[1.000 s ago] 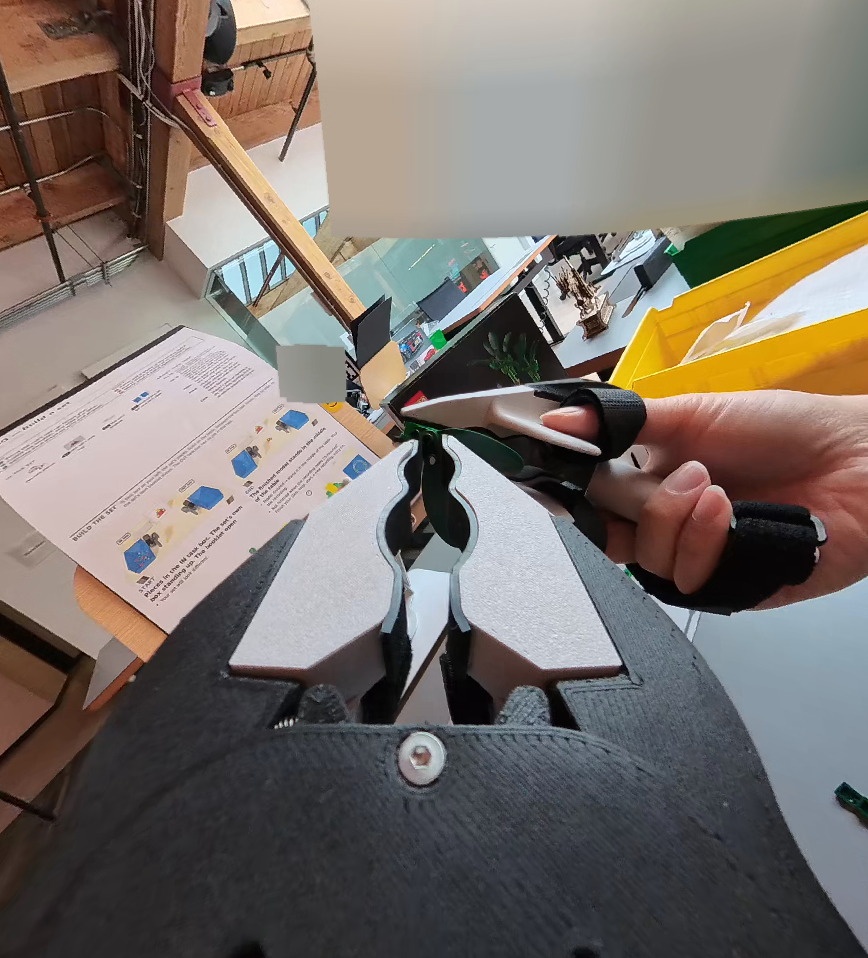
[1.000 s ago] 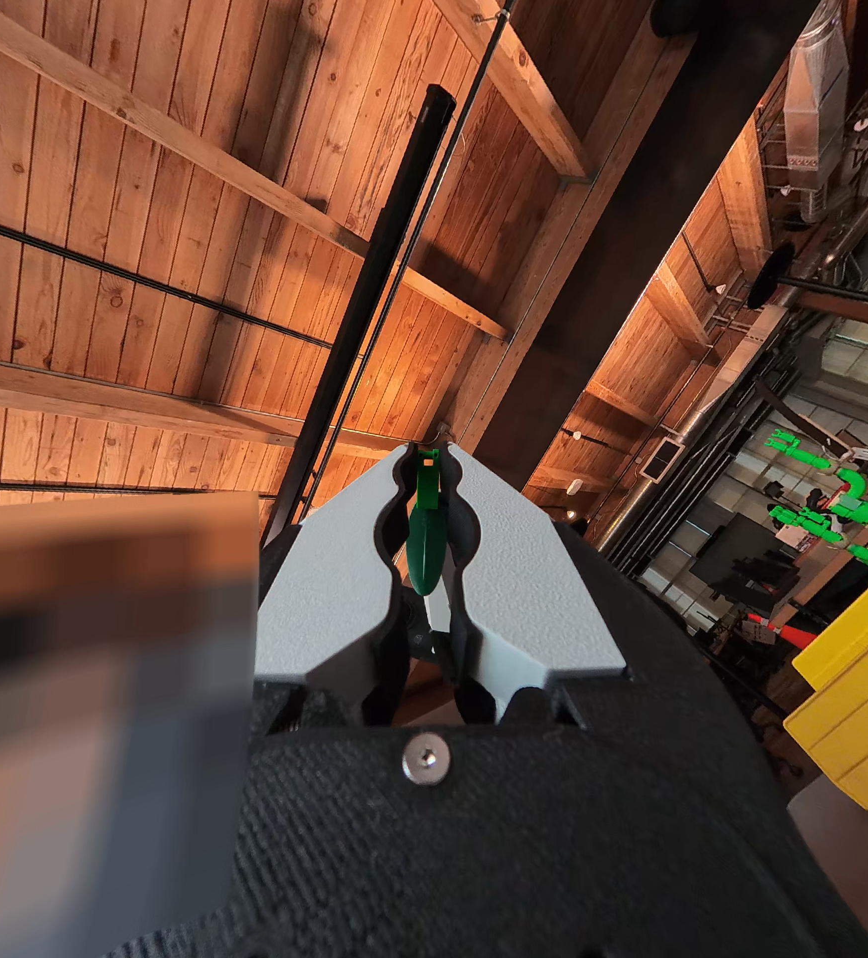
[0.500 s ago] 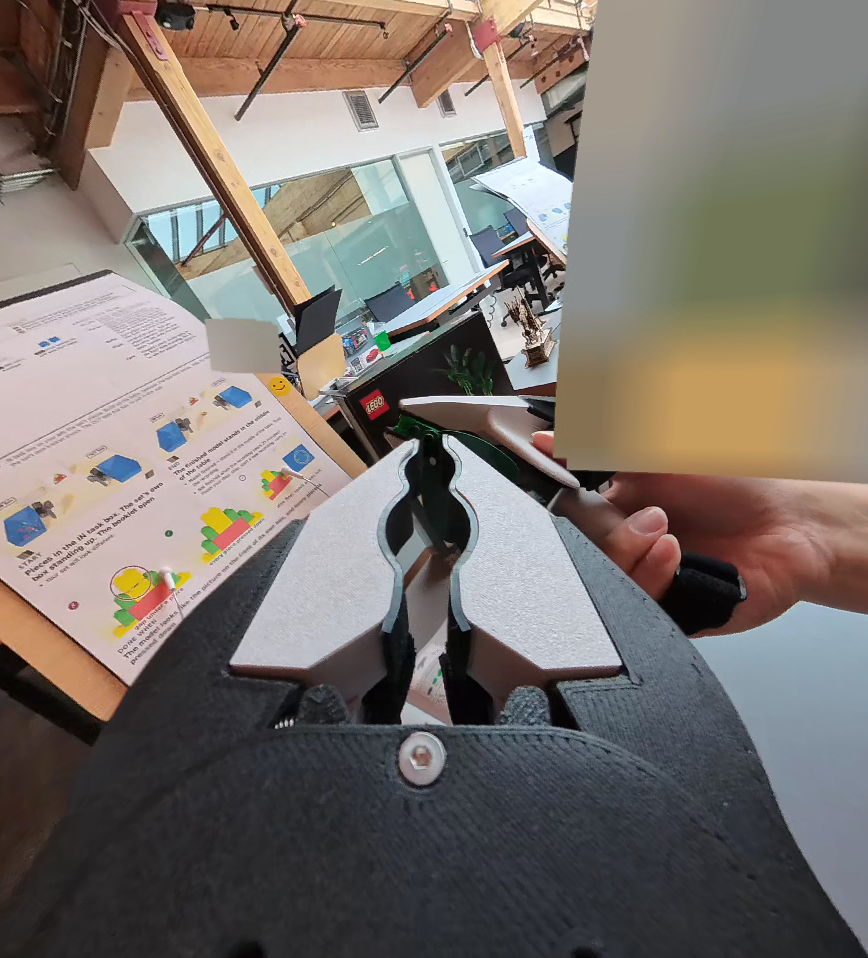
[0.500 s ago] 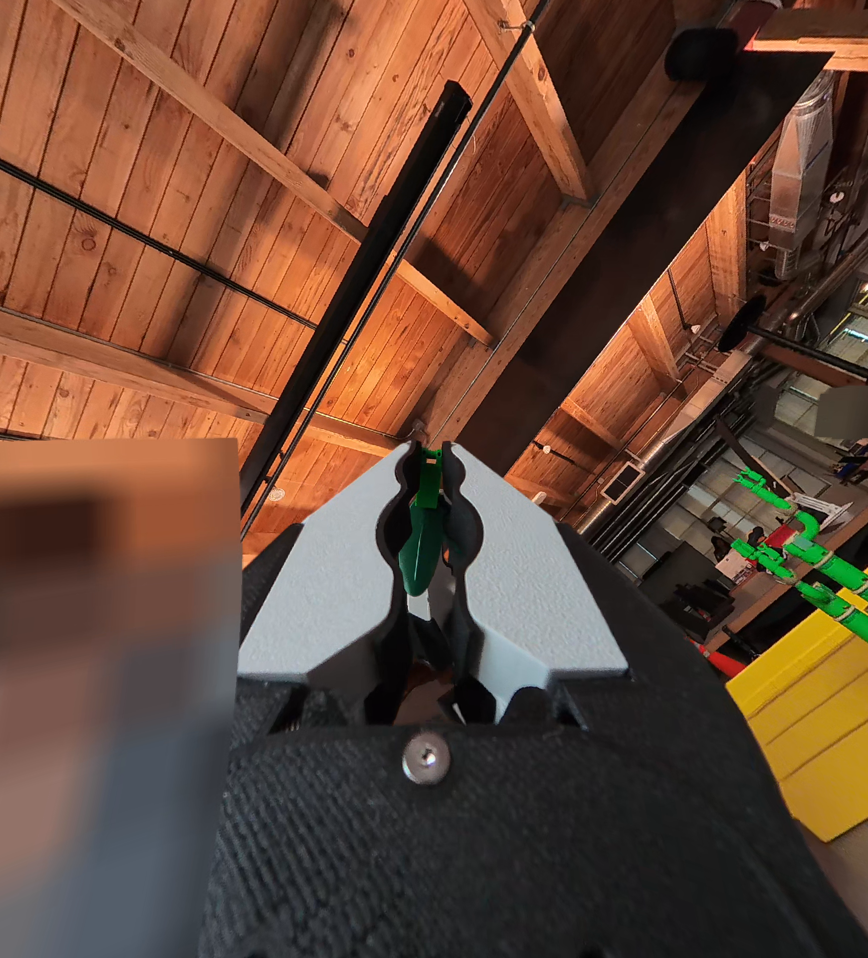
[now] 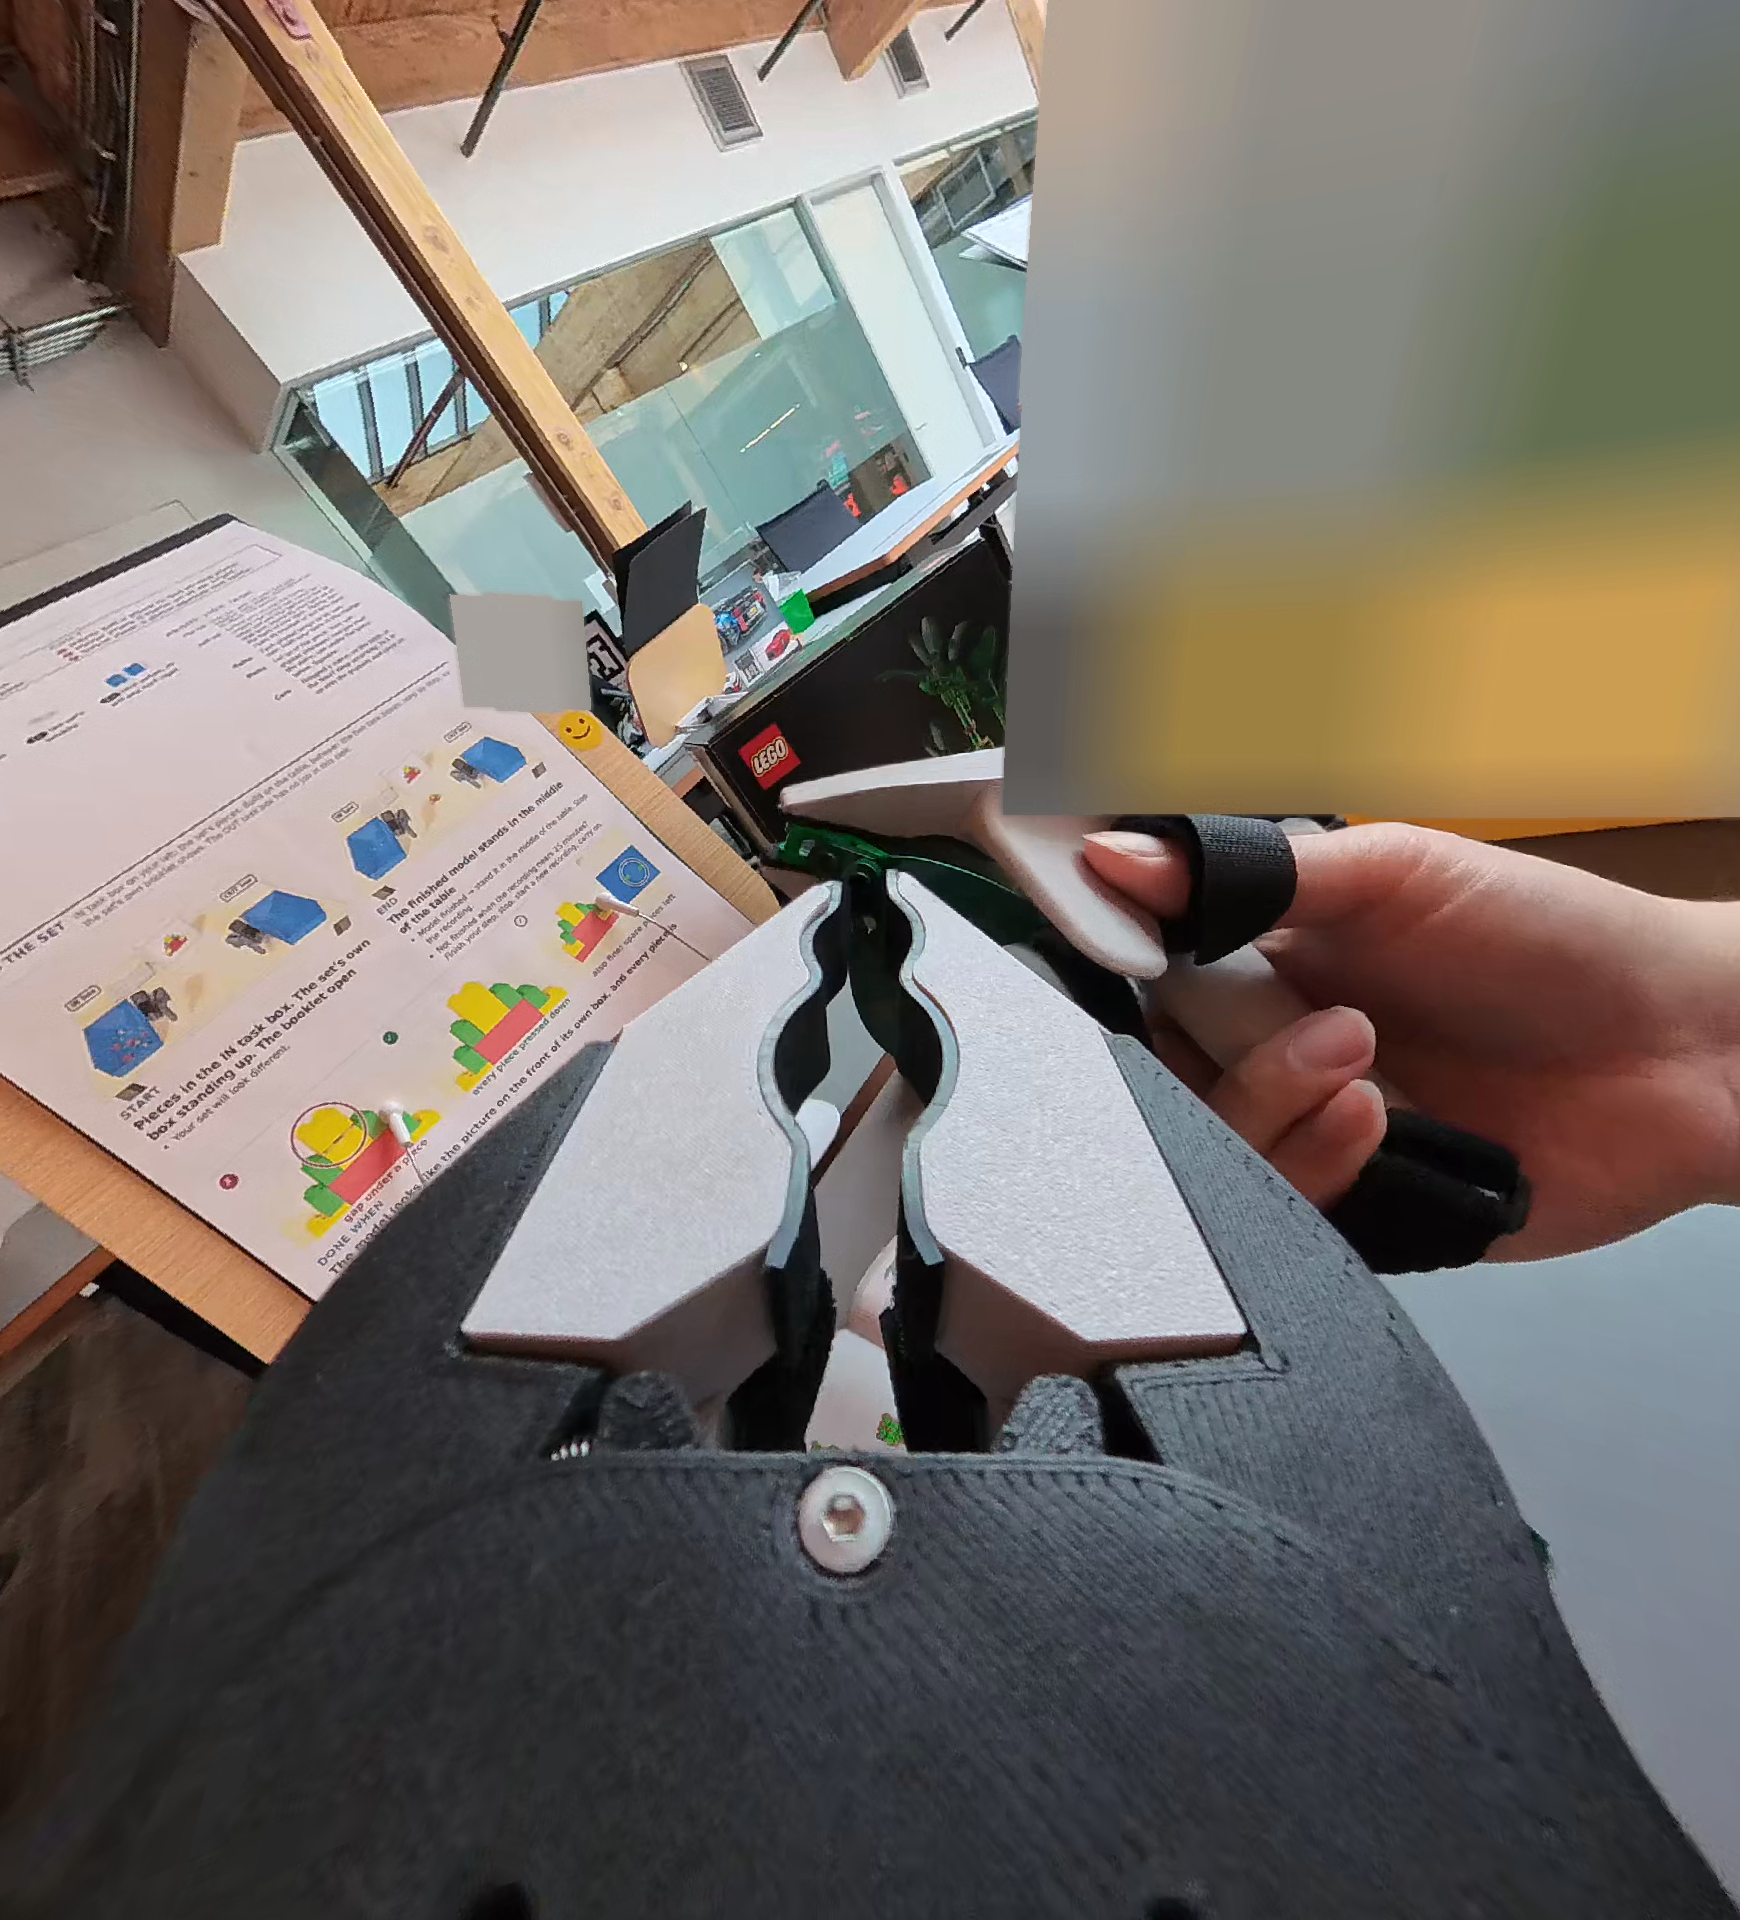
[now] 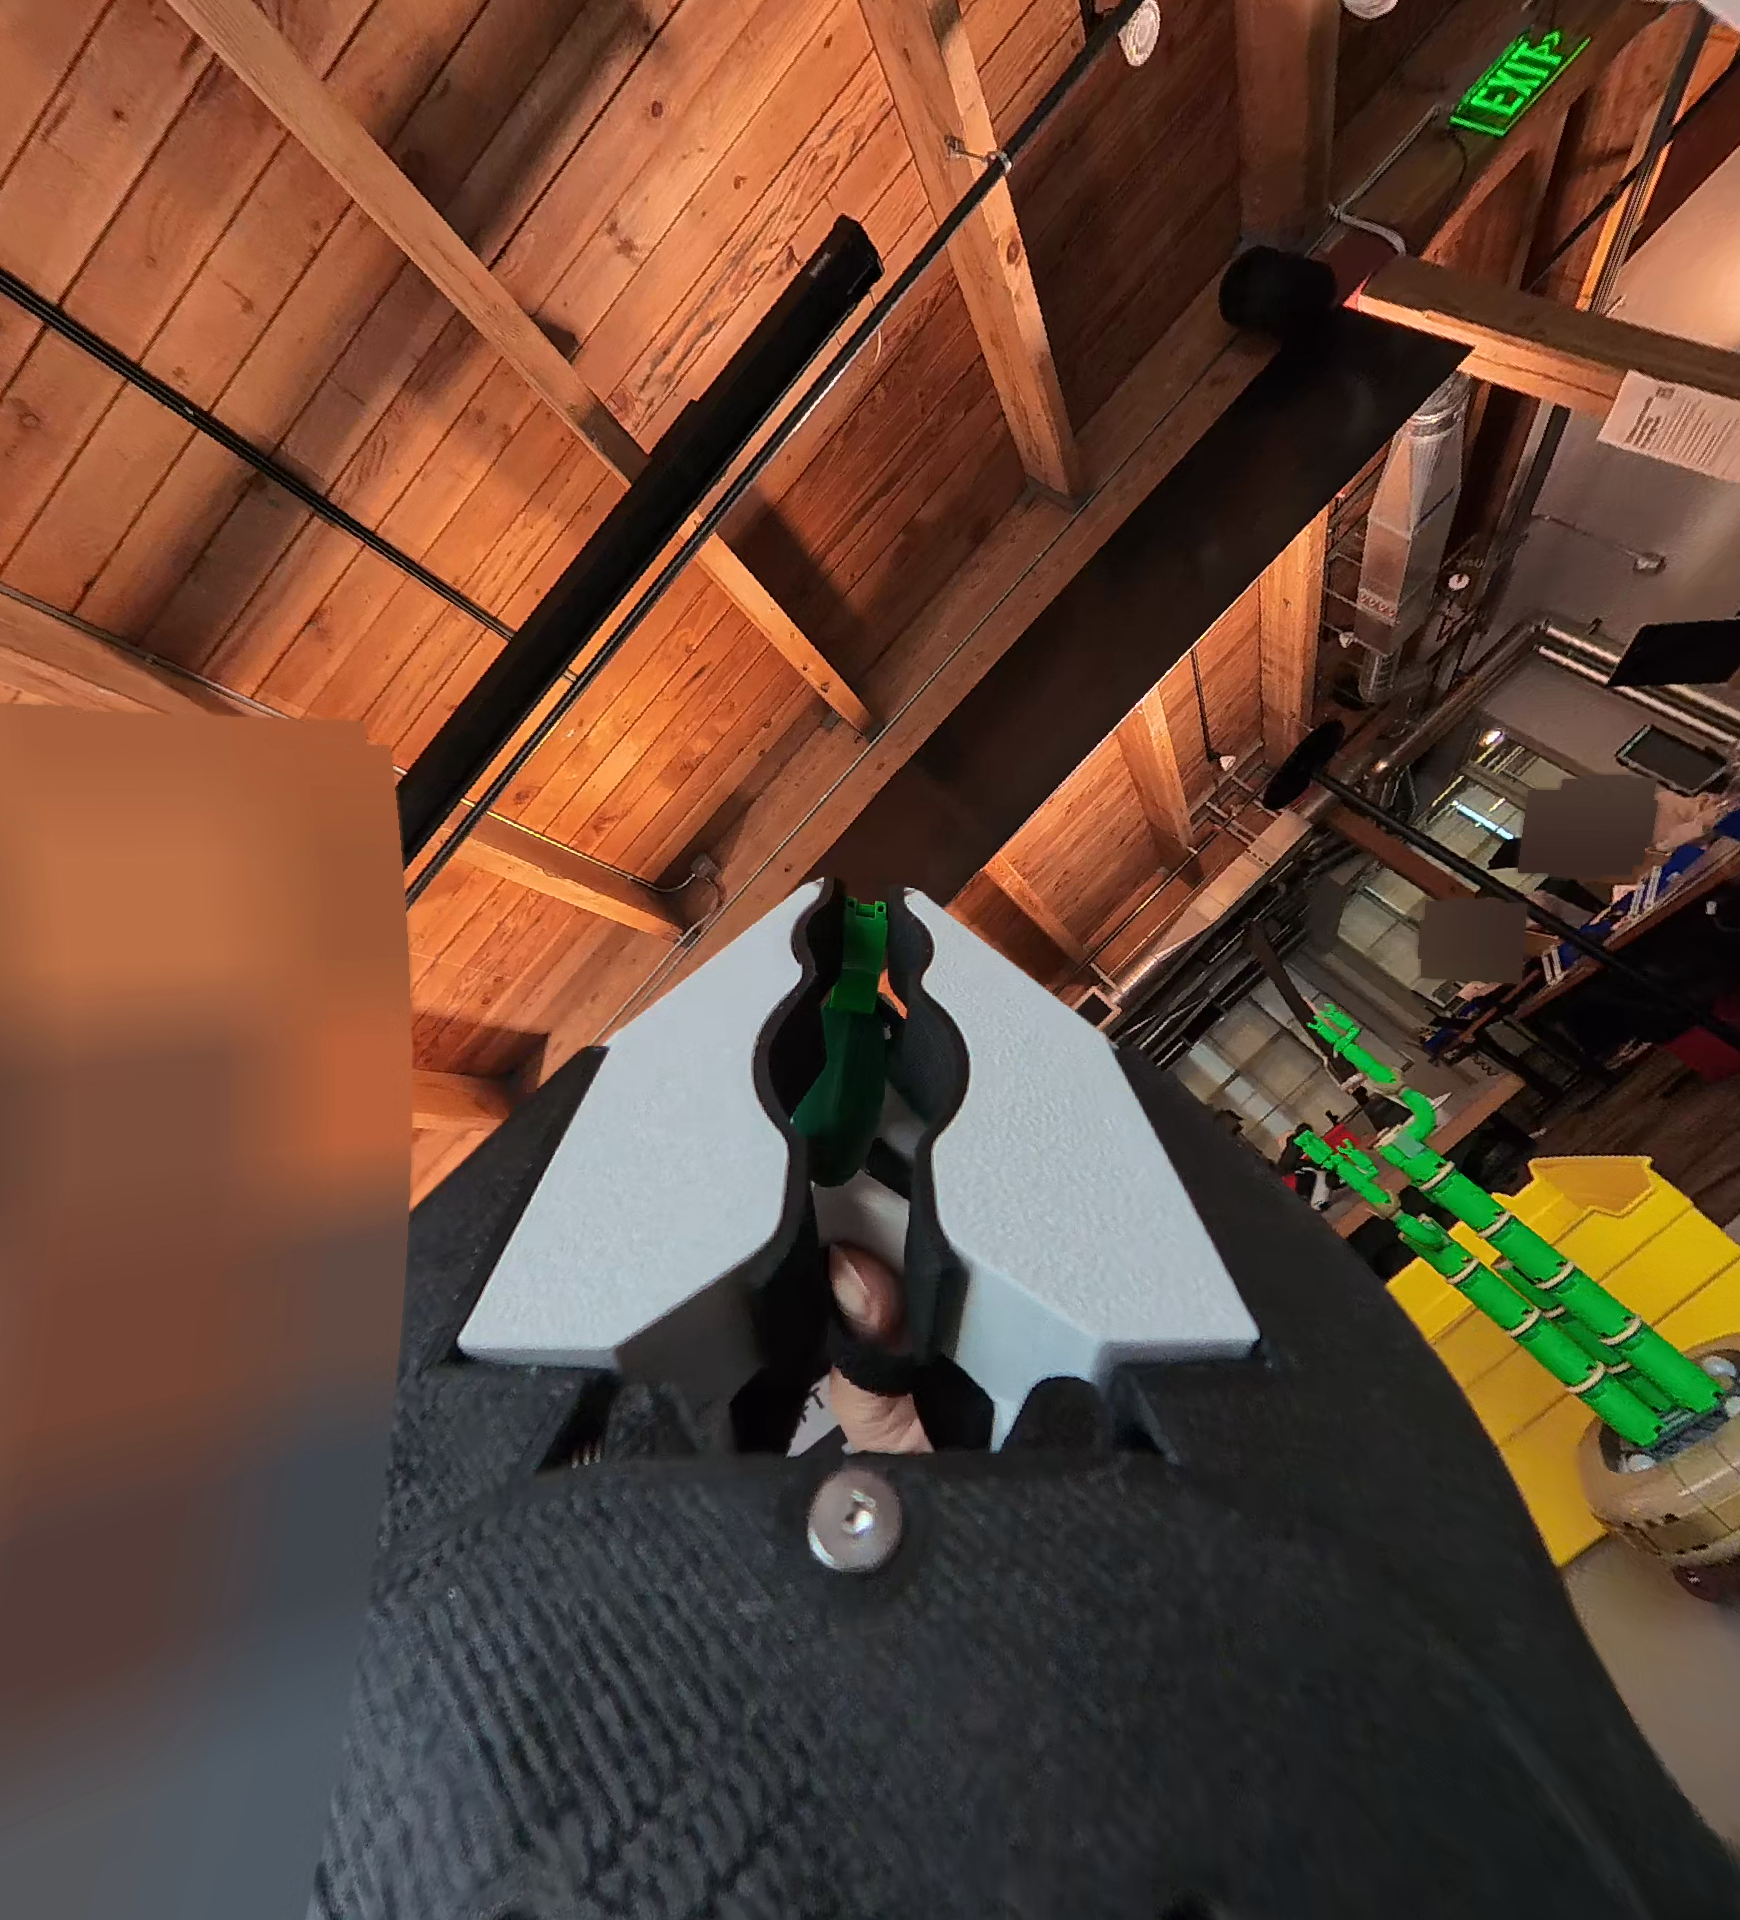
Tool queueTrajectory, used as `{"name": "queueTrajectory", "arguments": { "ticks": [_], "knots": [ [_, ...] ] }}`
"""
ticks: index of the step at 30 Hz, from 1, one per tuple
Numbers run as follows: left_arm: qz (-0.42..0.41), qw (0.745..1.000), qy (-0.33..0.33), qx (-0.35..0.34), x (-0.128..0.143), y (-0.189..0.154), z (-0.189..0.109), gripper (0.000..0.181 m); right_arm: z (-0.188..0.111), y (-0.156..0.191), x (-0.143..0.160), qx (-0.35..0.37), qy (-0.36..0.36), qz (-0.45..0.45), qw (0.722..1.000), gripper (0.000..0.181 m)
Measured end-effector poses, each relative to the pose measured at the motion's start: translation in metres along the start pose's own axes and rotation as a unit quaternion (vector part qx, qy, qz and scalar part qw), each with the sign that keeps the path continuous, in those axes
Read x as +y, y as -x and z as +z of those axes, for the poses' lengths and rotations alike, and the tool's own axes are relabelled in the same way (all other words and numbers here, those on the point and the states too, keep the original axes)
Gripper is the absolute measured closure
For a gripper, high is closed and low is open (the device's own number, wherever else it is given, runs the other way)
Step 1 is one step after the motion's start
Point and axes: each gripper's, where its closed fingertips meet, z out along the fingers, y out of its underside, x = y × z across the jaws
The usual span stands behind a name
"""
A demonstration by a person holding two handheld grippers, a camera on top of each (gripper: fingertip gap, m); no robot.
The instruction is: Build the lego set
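Note:
My left gripper (image 5: pixel 861 899) is shut on a dark green leaf piece (image 5: pixel 881 997), held up in the air. My right gripper (image 6: pixel 861 906) points at the ceiling and is shut on another dark green leaf piece (image 6: pixel 840 1101) with a bright green clip (image 6: pixel 858 982) at its tip. In the left wrist view a hand (image 5: pixel 1531 1029) holds the right gripper, one finger (image 5: pixel 897 795) showing, and its green piece (image 5: pixel 824 847) meets the tip of my left gripper's piece. The lego plant model (image 6: pixel 1468 1236), bright green stalks in a tan pot (image 6: pixel 1697 1455), stands at the right.
An instruction sheet (image 5: pixel 253 852) leans on a wooden board (image 5: pixel 66 1195) to the left. A black lego box (image 5: pixel 845 707) stands behind the grippers. A yellow bin (image 6: pixel 1614 1278) sits behind the plant model. The grey table (image 5: pixel 1624 1507) lies below right. My two grippers' fingertips are within a few centimetres of each other.
Both grippers stay shut on their green pieces, held together. The right gripper has swung, so the plant model and yellow bin have come into its view. The left view has shifted slightly.

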Motion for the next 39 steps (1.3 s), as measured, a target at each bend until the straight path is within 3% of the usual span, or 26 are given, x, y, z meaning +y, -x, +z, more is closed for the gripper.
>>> {"name": "queueTrajectory", "arguments": {
  "ticks": [12, 20, 24, 39],
  "knots": [
    [0.001, 1.0, 0.022, -0.008, 0.011, 0.002, 0.006, 0.178, -0.005, -0.01, -0.005, 0.014, -0.018, 0.019, 1.0, 0.175],
    [-0.033, 0.999, 0.04, 0.0, 0.023, 0.004, 0.01, 0.178, -0.009, -0.026, -0.007, 0.024, -0.016, 0.116, 0.993, 0.176],
    [-0.033, 0.999, 0.042, 0.002, 0.029, 0.005, 0.012, 0.178, -0.011, -0.031, -0.009, 0.055, -0.015, 0.073, 0.996, 0.175],
    [-0.057, 0.997, 0.057, 0.005, 0.051, 0.004, 0.022, 0.177, -0.025, -0.054, -0.016, 0.065, -0.058, 0.122, 0.989, 0.175]
  ]
}}
